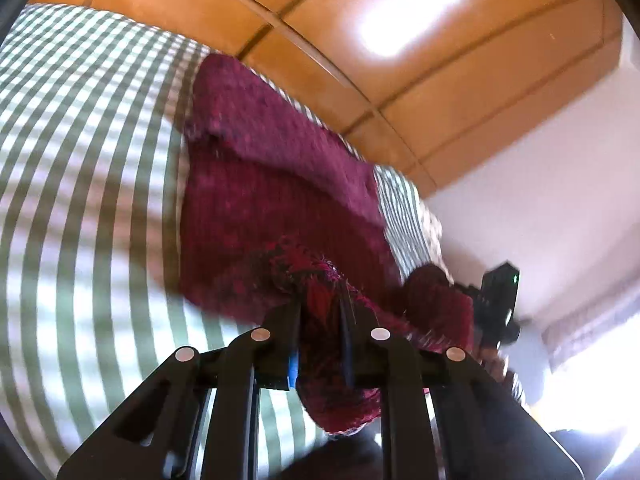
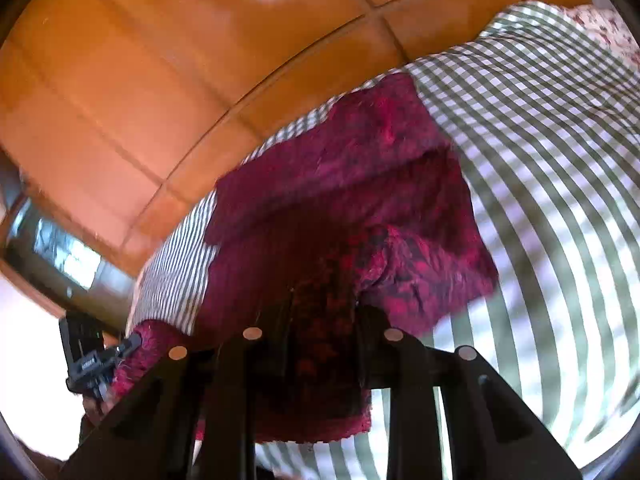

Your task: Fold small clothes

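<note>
A dark red knitted garment (image 1: 272, 168) lies on a green and white checked bedspread (image 1: 80, 160), with a fold across its far part. My left gripper (image 1: 320, 308) is shut on the garment's near edge, and a bunch of the knit is pinched and raised between its fingers. The right wrist view shows the same garment (image 2: 360, 184), and there my right gripper (image 2: 324, 312) is shut on the near edge too, with the cloth hanging below the fingers. Each view shows the other gripper at its side, the right gripper (image 1: 496, 308) and the left gripper (image 2: 86, 356), both at the raised edge.
Glossy orange-brown wooden panels (image 1: 400, 80) stand behind the bed. A white wall (image 1: 540, 200) is to the right of them. The checked bedspread (image 2: 540, 140) spreads wide on the right, with a flowered cloth (image 2: 608, 28) at its far corner. A dark glass pane (image 2: 60, 252) is at the left.
</note>
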`<state>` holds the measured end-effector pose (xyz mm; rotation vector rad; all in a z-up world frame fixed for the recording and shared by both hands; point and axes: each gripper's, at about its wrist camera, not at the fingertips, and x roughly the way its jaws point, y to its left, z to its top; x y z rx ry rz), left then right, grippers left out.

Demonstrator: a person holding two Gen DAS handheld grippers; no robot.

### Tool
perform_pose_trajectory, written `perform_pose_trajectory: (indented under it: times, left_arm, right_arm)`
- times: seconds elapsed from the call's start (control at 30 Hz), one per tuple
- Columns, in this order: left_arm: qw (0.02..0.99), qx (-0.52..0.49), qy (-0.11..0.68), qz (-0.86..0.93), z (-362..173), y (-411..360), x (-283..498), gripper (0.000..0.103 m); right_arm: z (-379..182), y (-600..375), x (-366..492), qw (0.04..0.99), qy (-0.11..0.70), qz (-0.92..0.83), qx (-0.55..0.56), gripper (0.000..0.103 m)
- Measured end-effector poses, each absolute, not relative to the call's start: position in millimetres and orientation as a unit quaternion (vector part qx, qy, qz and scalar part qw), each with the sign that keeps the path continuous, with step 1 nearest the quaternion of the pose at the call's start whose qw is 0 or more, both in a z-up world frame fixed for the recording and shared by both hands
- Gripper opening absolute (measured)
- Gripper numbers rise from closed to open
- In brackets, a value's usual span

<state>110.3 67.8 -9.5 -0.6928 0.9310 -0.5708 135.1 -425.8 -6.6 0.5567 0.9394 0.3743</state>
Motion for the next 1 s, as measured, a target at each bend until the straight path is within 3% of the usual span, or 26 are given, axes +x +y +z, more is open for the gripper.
perform_pose_trajectory:
  times: [0.23, 0.33, 0.43, 0.47, 0.53, 0.57, 0.6, 0.73, 0.9, 0.93, 1.0]
  left_arm:
    - [0.775, -0.371, 0.463, -0.218, -29.2, 72.2, 178.3, 0.016]
    - [0.757, -0.4, 0.473, -0.209, -33.8, 75.4, 190.8, 0.034]
    - [0.763, -0.414, 0.462, -0.18, -33.8, 89.3, 191.0, 0.065]
    - [0.768, -0.419, 0.456, -0.162, -33.5, 96.1, 187.5, 0.078]
    - [0.763, -0.446, 0.441, -0.157, -33.9, 112.9, 178.5, 0.079]
    - [0.766, -0.445, 0.439, -0.148, -33.3, 119.1, 174.1, 0.079]
    - [0.777, -0.432, 0.438, -0.134, -31.5, 124.7, 167.7, 0.079]
    - [0.799, -0.371, 0.449, -0.147, -32.2, 125.1, 144.1, 0.081]
    - [0.815, -0.321, 0.439, -0.199, -37.7, 104.7, 108.7, 0.091]
    - [0.82, -0.305, 0.442, -0.199, -39.6, 98.7, 104.6, 0.091]
    - [0.834, -0.271, 0.445, -0.183, -42.1, 84.8, 109.8, 0.091]
  right_arm:
    - [-34.2, -413.2, 194.9, 0.827, 0.483, 0.12, 0.259, 0.023]
    - [-40.7, -415.8, 203.4, 0.824, 0.487, 0.114, 0.266, 0.031]
    - [-42.3, -420.6, 205.8, 0.817, 0.483, 0.124, 0.291, 0.044]
    - [-42.8, -423.6, 207.4, 0.811, 0.478, 0.135, 0.309, 0.058]
    - [-36.7, -429.5, 206.7, 0.813, 0.458, 0.145, 0.329, 0.077]
    - [-30.2, -432.6, 203.7, 0.82, 0.444, 0.143, 0.333, 0.091]
    - [-24.8, -435.0, 199.6, 0.827, 0.433, 0.137, 0.331, 0.097]
    - [-13.9, -447.1, 175.2, 0.846, 0.419, 0.13, 0.304, 0.097]
    - [-30.5, -442.3, 144.1, 0.865, 0.452, 0.096, 0.196, 0.097]
    - [-37.8, -440.9, 143.1, 0.866, 0.458, 0.093, 0.181, 0.095]
    - [-49.0, -431.9, 143.6, 0.872, 0.465, 0.074, 0.134, 0.076]
